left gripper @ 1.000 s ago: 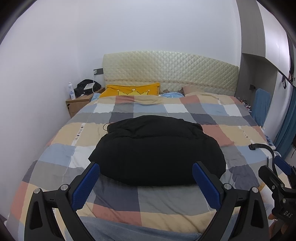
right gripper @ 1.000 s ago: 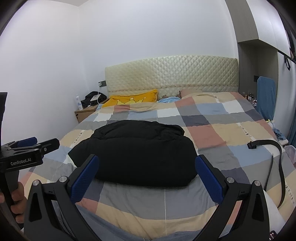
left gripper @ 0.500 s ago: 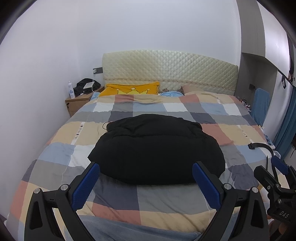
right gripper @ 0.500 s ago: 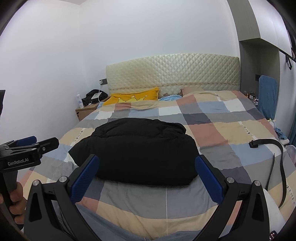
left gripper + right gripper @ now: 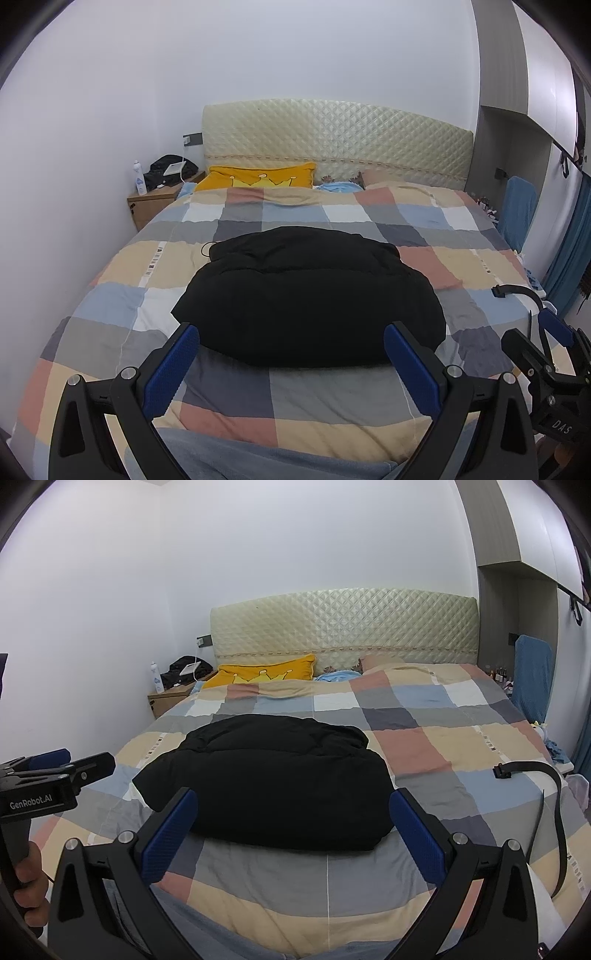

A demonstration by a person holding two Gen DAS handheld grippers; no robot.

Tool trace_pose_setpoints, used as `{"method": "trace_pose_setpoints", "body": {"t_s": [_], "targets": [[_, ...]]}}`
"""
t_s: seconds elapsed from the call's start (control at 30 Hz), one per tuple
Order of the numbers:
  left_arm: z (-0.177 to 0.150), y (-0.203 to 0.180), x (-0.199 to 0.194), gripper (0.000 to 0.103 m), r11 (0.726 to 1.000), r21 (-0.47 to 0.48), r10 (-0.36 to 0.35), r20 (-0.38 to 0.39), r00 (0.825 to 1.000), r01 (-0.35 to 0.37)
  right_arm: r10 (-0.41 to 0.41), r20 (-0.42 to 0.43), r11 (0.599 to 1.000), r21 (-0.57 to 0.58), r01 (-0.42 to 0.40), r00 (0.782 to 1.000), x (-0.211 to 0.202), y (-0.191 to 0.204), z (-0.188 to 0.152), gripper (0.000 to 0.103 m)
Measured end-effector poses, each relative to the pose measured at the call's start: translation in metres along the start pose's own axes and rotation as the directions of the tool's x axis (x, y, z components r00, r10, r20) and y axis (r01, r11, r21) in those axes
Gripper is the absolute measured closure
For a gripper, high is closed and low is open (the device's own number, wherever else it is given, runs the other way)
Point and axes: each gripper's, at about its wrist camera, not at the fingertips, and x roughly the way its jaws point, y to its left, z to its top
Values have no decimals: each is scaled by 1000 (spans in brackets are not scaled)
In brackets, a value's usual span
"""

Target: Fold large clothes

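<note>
A black puffy jacket (image 5: 306, 295) lies folded into a rounded bundle in the middle of the checked bed cover (image 5: 332, 398); it also shows in the right wrist view (image 5: 269, 779). My left gripper (image 5: 291, 365) is open and empty, held above the bed's near edge, short of the jacket. My right gripper (image 5: 293, 834) is open and empty too, at the same near edge. Each gripper shows at the side of the other's view: the right one in the left wrist view (image 5: 550, 365), the left one in the right wrist view (image 5: 48, 786).
A black belt (image 5: 550, 801) lies on the cover at the right. A yellow pillow (image 5: 258, 177) and padded headboard (image 5: 332, 140) are at the far end. A wooden nightstand (image 5: 151, 206) with a bottle stands far left. A blue towel (image 5: 519, 206) hangs at the right.
Both views have drifted slightly; the jacket sits a little higher in frame. Both grippers stay open and the jacket has not moved.
</note>
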Motion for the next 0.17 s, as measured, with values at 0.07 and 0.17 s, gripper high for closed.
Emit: {"method": "trace_pose_setpoints", "body": {"t_s": [0.07,0.17], "targets": [[0,1,-1,2,1000,0,0,1,1000,0,-6,4,1000,0,6,1000,-1,0,0,0],[0,0,-1,2,1000,0,1,0,1000,-1,-4,4,1000,7,4,1000,-3,0,-1,0]]}}
